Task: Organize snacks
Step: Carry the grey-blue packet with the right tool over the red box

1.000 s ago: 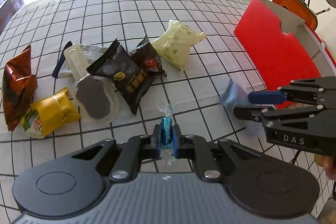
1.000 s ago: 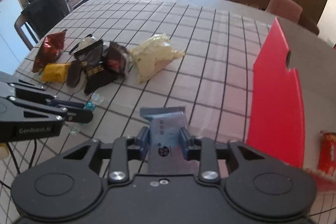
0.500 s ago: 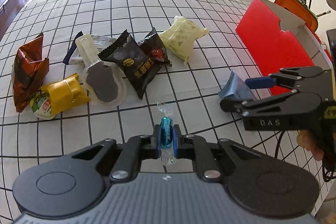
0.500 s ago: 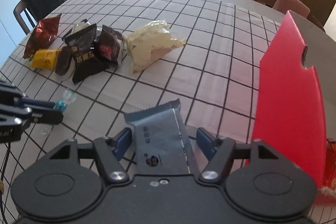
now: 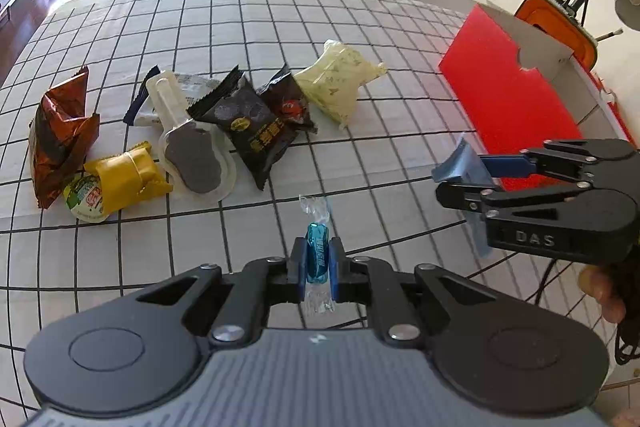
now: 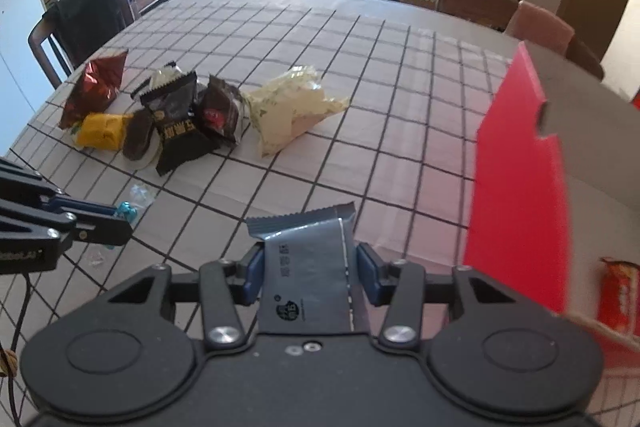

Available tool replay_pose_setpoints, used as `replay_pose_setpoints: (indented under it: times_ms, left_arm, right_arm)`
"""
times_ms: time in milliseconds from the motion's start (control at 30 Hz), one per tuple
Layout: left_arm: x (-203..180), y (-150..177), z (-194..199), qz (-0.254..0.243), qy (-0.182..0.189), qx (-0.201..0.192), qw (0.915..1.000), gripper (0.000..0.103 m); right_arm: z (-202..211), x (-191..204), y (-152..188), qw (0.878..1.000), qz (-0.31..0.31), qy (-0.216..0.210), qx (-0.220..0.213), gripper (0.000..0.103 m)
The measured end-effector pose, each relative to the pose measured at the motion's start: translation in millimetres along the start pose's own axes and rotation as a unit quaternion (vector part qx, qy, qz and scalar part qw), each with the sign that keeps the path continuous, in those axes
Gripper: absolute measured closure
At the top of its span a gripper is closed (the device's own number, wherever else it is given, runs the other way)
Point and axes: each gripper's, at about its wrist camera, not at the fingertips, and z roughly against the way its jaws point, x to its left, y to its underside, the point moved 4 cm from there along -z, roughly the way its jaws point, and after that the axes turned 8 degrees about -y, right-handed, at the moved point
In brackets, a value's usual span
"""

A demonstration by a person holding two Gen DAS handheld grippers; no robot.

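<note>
My left gripper (image 5: 317, 255) is shut on a small blue candy (image 5: 317, 247) in a clear twisted wrapper, held just above the checked tablecloth (image 5: 360, 27). To its right my right gripper (image 6: 308, 261) has a flat grey snack packet (image 6: 306, 267) between its blue pads (image 6: 253, 273). Its jaws are closing, and the pads touch the packet's two long edges. The same packet (image 5: 460, 163) hangs above the cloth next to the red box (image 5: 508, 99). The left gripper (image 6: 120, 219) with the candy (image 6: 127, 210) shows at the left of the right wrist view.
Several snacks lie in a loose row at the left: a pale yellow bag (image 5: 336, 87), black packets (image 5: 256, 131), a yellow pack (image 5: 128, 175), a brown-red bag (image 5: 60, 135). An orange-red packet (image 6: 618, 295) lies inside the red box (image 6: 516, 195). Chairs ring the far edge.
The right jaws spread wide around the grey packet, then narrowed onto its edges; the packet now lies flatter and wider. The left gripper kept its hold on the candy.
</note>
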Motion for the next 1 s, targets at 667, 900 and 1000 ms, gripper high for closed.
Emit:
replay_pose_setpoints:
  times_ms: [667, 900, 1000]
  left_arm:
    - [-118, -67, 64, -0.056, 0.063, -0.079, 0.9933, 0.092]
    - [-177, -88, 50, -0.088, 0.072, -0.079, 0.9904, 0.092]
    - [-199, -94, 42, -0.105, 0.070, -0.078, 0.9890, 0.092]
  right_arm:
    - [138, -93, -20, 0.987, -0.085, 0.077, -0.115, 0.057]
    - [148, -149, -8, 0.981, -0.113, 0.106, -0.114, 0.057]
    - [145, -172, 0, 0.980, -0.122, 0.117, -0.105, 0.057]
